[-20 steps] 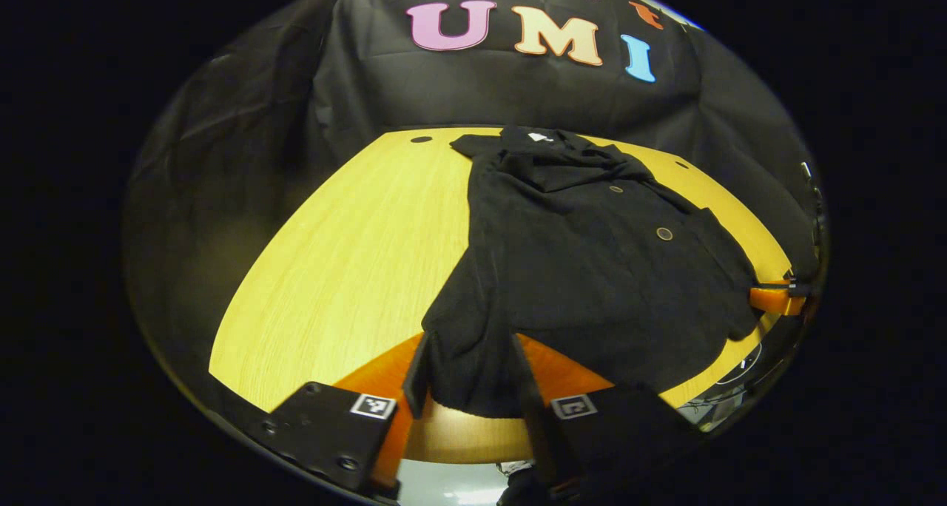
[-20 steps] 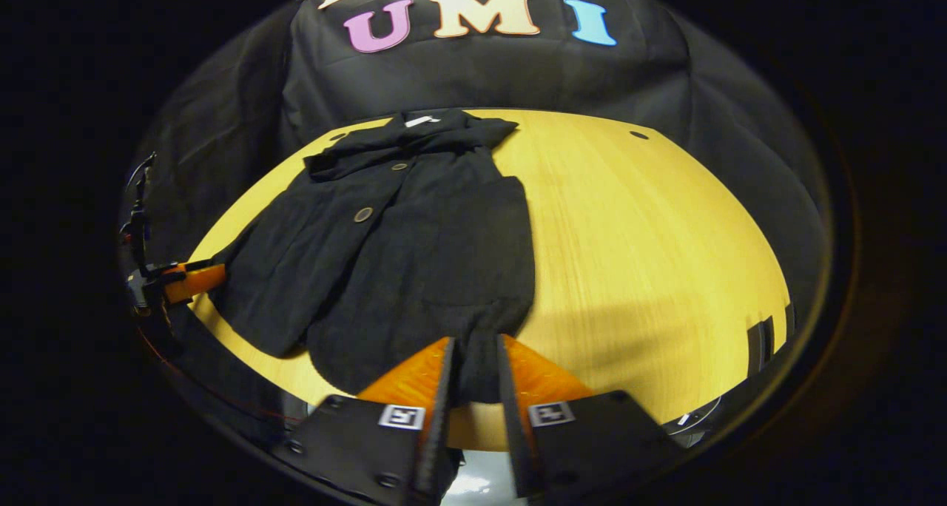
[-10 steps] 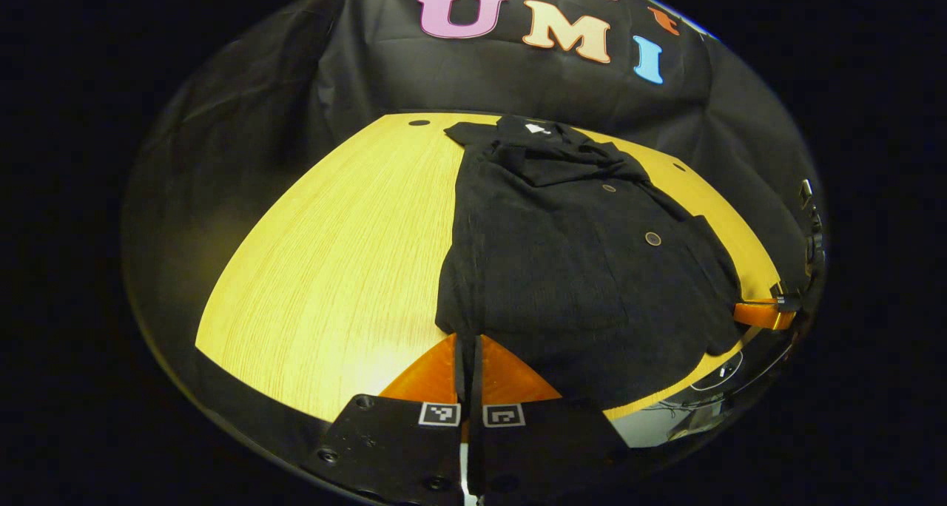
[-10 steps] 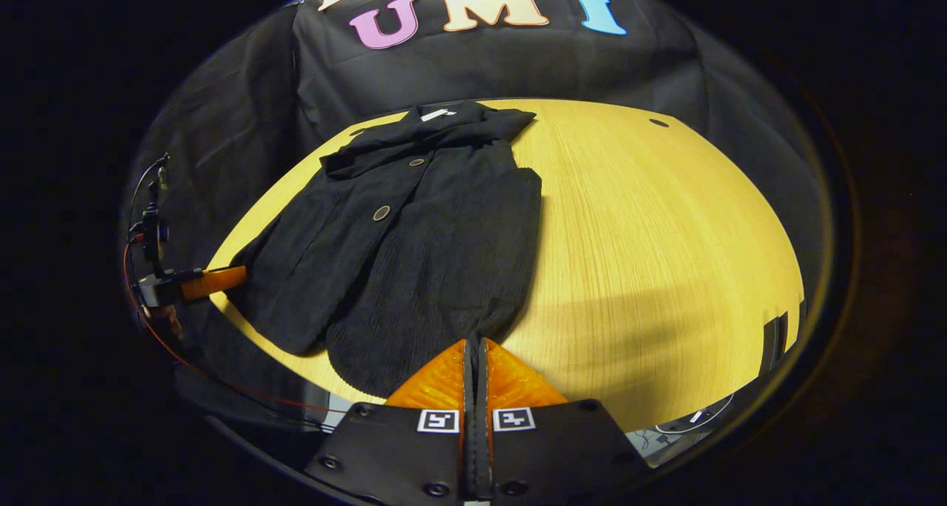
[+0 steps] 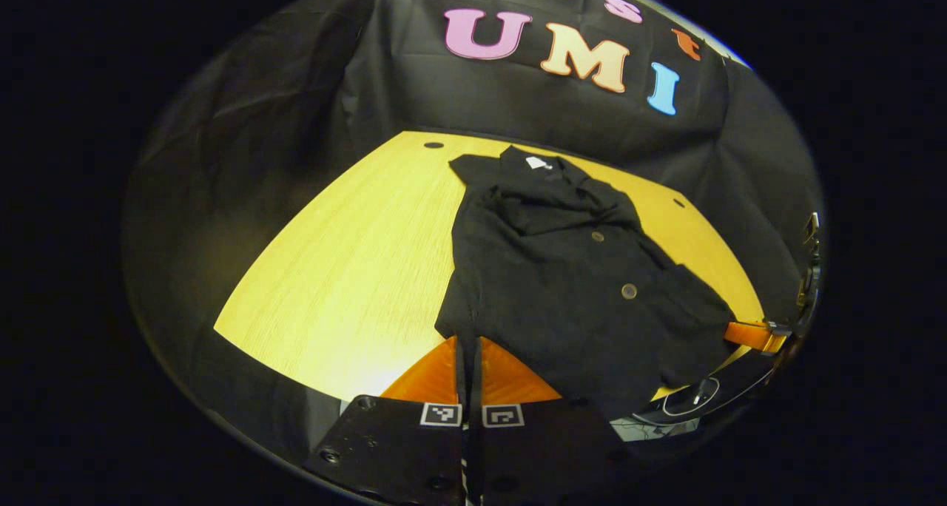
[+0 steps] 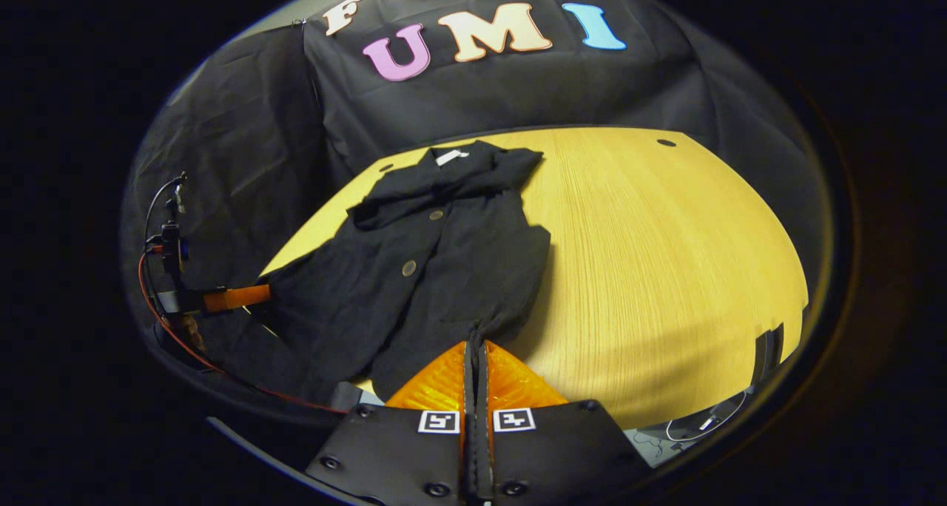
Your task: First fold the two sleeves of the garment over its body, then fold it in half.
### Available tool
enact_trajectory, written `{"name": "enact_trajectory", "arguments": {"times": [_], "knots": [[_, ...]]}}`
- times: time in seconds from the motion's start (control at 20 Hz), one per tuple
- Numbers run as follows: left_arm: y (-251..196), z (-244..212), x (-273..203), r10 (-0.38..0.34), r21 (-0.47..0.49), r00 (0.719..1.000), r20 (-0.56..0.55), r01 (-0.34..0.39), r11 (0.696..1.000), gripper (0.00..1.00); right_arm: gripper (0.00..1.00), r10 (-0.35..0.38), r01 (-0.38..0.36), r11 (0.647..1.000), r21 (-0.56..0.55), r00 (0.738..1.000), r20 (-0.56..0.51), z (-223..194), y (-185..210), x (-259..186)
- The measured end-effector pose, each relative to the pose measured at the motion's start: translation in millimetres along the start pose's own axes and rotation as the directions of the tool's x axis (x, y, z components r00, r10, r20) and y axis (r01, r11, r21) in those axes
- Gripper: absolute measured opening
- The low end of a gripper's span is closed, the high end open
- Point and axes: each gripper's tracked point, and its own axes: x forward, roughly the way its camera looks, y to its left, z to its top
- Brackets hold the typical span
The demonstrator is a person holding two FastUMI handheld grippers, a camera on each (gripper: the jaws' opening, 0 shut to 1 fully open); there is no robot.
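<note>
Left gripper view has the left gripper (image 5: 467,365) and right gripper (image 6: 476,362) both clenched on the garment's (image 5: 570,284) hem at the worktop's (image 5: 348,269) near edge, probably ready for the half fold.

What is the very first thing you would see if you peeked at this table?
A big black garment lies spread on the bright yellow table, its collar at the far end by the dark cloth wall. At the near hem, the left gripper and the right gripper each pinch a corner of the fabric.
</note>
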Motion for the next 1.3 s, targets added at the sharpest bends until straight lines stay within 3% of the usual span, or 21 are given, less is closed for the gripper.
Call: {"name": "enact_trajectory", "arguments": {"times": [0.8,1.3], "knots": [[-27.3,165.1,31.9,-0.079,-0.008,0.971,0.227,0.083,0.996,0.0,0.0,0.078,-0.072,0.997,-0.033,0.968,0.237,190.8,34.7,5.5],[-26.0,247.3,80.1,-0.107,0.005,0.949,0.296,0.111,0.994,0.0,0.02,0.082,-0.076,0.997,-0.032,0.941,0.327,289.9,34.5,35.8]]}}
